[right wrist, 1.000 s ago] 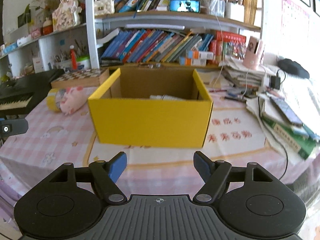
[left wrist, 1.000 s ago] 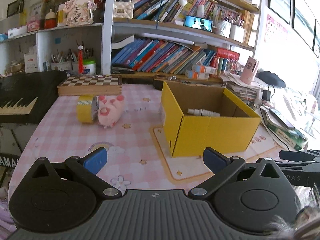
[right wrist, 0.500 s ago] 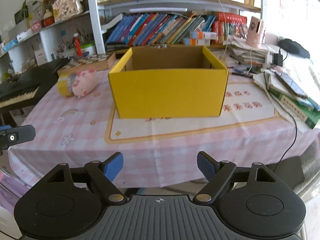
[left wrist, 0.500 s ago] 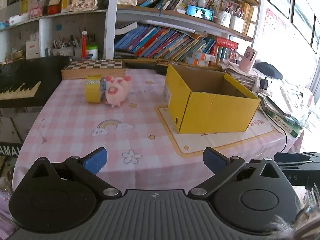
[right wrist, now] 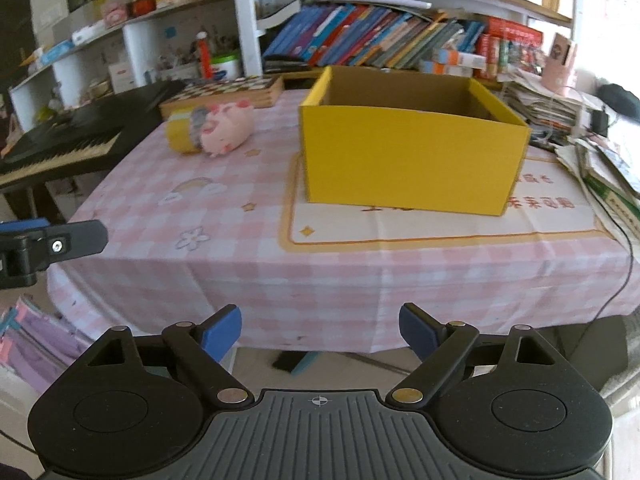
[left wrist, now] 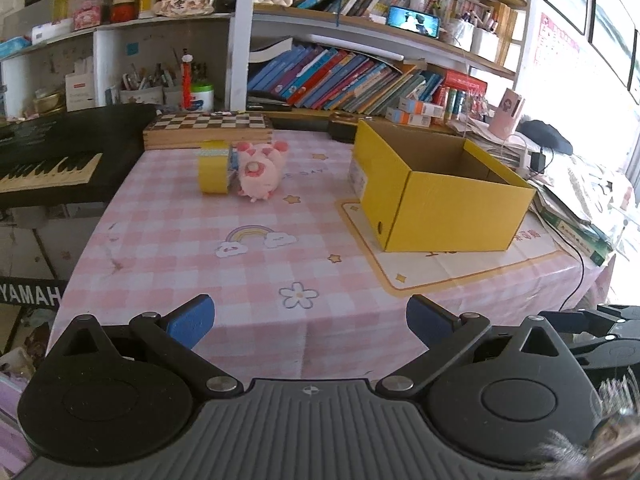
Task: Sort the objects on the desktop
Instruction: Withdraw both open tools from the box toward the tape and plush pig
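Observation:
A yellow cardboard box [left wrist: 440,200] [right wrist: 408,160] stands open on the pink checked tablecloth [left wrist: 248,264] [right wrist: 224,200]; its inside is hidden from here. A pink plush pig [left wrist: 260,172] [right wrist: 226,128] lies beside a yellow tape roll [left wrist: 214,172] [right wrist: 180,136] at the far left of the table. My left gripper [left wrist: 310,320] is open and empty over the table's near edge. My right gripper [right wrist: 320,334] is open and empty, held off the table in front of its hanging cloth.
A wooden chessboard box [left wrist: 208,130] sits at the table's back. A black keyboard [left wrist: 52,160] stands to the left. Bookshelves [left wrist: 360,76] fill the back wall. Stacked books and papers [right wrist: 592,148] and a cable lie at the right.
Both grippers have pulled back and away from the table. The box and the pig look smaller and farther now. Both stay open and empty.

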Demonstrator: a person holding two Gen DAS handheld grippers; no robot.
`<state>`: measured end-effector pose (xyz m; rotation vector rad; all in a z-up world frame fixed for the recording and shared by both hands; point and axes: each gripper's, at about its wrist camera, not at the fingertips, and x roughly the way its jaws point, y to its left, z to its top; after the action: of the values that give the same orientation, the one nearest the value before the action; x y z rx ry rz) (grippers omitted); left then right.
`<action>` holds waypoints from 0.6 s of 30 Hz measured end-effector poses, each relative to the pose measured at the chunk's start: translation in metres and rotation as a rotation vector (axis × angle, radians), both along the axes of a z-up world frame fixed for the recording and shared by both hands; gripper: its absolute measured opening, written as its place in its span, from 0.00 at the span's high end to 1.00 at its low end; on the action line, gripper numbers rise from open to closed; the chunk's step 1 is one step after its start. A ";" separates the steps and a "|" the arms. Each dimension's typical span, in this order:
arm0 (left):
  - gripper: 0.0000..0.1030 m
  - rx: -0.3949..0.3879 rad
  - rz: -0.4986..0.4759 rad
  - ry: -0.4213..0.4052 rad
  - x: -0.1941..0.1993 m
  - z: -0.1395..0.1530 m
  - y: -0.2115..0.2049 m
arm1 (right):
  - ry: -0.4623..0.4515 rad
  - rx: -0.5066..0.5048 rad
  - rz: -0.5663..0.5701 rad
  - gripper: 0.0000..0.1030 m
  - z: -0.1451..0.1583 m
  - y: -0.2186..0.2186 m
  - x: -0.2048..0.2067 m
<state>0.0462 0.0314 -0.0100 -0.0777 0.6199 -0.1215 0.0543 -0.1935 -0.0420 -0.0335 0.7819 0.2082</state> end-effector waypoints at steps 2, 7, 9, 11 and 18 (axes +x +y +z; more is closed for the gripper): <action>0.00 0.000 0.009 0.002 0.000 0.000 0.004 | -0.004 0.001 0.014 0.14 0.001 0.006 0.001; 0.00 -0.001 0.027 0.000 -0.002 0.000 0.014 | -0.014 0.004 0.054 0.14 0.003 0.024 0.002; 0.00 0.001 0.037 -0.005 -0.001 0.001 0.018 | -0.020 0.001 0.071 0.14 0.004 0.032 0.002; 0.00 0.000 0.050 -0.011 -0.001 0.002 0.023 | -0.026 0.000 0.087 0.14 0.005 0.038 0.003; 0.00 -0.022 0.083 -0.048 0.000 0.010 0.041 | -0.057 0.002 0.112 0.14 0.011 0.054 0.011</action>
<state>0.0466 0.0726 -0.0002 -0.1211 0.5664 -0.0492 0.0649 -0.1395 -0.0314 -0.0814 0.7232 0.3128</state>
